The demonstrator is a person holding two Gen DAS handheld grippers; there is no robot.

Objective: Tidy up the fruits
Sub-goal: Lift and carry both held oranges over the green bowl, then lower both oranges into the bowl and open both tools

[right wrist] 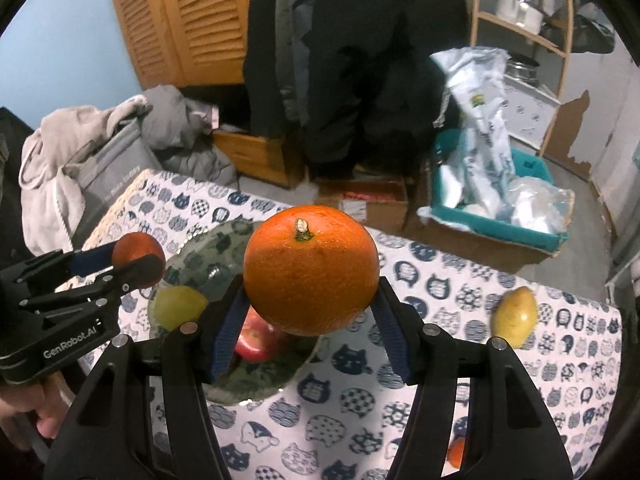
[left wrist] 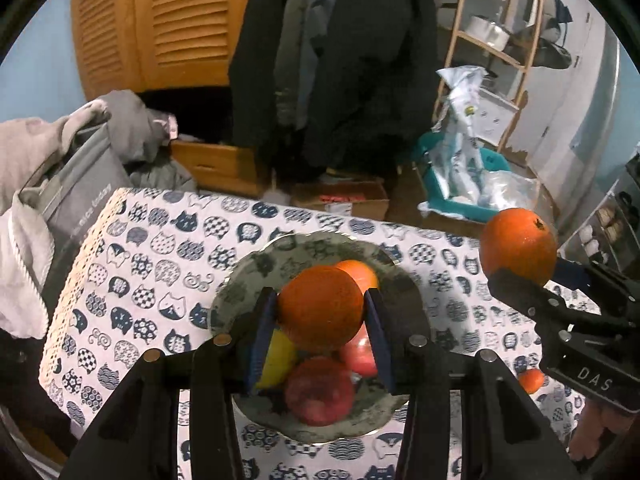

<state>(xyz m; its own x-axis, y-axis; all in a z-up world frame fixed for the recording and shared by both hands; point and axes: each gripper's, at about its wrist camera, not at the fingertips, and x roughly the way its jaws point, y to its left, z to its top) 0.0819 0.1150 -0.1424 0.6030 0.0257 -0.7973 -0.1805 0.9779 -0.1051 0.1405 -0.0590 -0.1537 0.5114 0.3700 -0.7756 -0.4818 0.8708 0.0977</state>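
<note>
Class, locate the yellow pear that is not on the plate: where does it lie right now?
In the right wrist view, the yellow pear lies alone on the cat-print tablecloth, right of the right gripper and its orange, far from the plate.

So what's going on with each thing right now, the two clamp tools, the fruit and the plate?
Left gripper: shut on a dark orange fruit, above the plate.
Right gripper: shut on a large bright orange with a stem, in the air.
Greenish patterned plate: on the cat-print tablecloth, holding red apples and a yellow-green fruit.
Yellow pear-like fruit: loose on the cloth.
Small orange fruit: loose on the cloth.
</note>
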